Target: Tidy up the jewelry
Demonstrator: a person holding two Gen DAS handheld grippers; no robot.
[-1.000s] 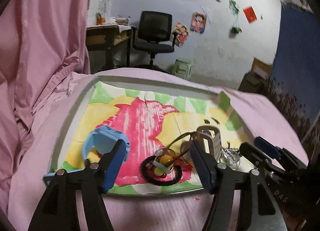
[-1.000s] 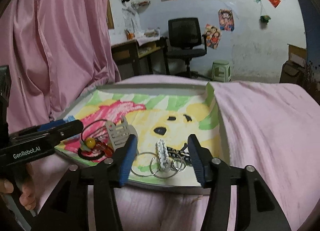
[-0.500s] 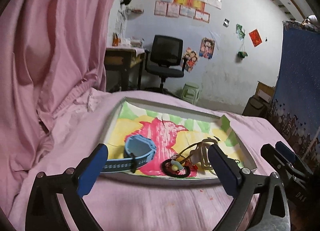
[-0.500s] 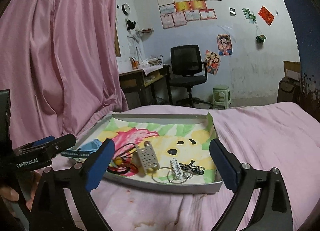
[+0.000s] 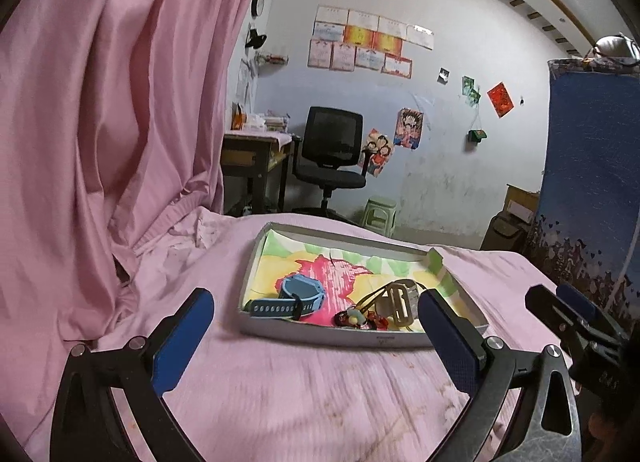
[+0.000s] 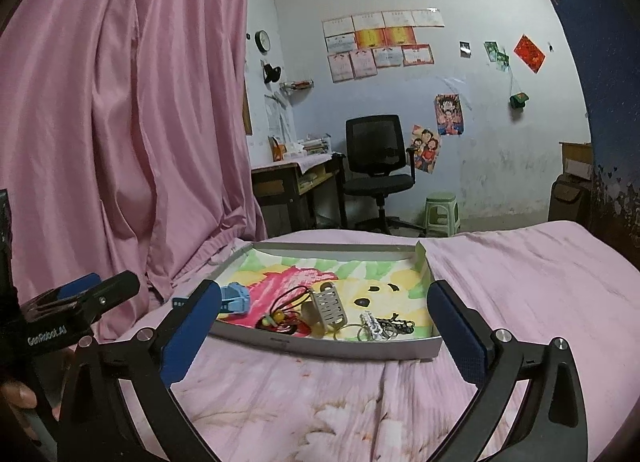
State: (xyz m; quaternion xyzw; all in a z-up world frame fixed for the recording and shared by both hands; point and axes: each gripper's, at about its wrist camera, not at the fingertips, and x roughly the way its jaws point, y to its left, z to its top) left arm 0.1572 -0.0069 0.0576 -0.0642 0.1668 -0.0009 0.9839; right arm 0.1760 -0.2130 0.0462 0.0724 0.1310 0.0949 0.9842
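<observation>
A shallow grey tray (image 5: 320,336) (image 6: 328,348) with a colourful cartoon lining lies on a pink bedsheet. Inside it are a blue watch (image 5: 294,296) (image 6: 234,298), a black hair tie with beads (image 5: 354,318) (image 6: 280,320), a beige clip (image 5: 400,302) (image 6: 328,304) and metal rings with a chain (image 6: 380,328). My left gripper (image 5: 316,336) is open, held back in front of the tray with nothing between its fingers. My right gripper (image 6: 324,328) is open too, equally short of the tray's near wall.
Pink curtain (image 5: 100,121) hangs on the left. Beyond the bed stand a desk (image 6: 292,177), a black office chair (image 6: 376,165) and a green stool (image 6: 442,207). A blue panel (image 5: 592,181) rises at the right. A hand (image 6: 20,396) holds the left gripper's handle.
Both grippers have opened wide and pulled back and up from the tray. The blue watch, earlier at the left fingers, now lies in the tray.
</observation>
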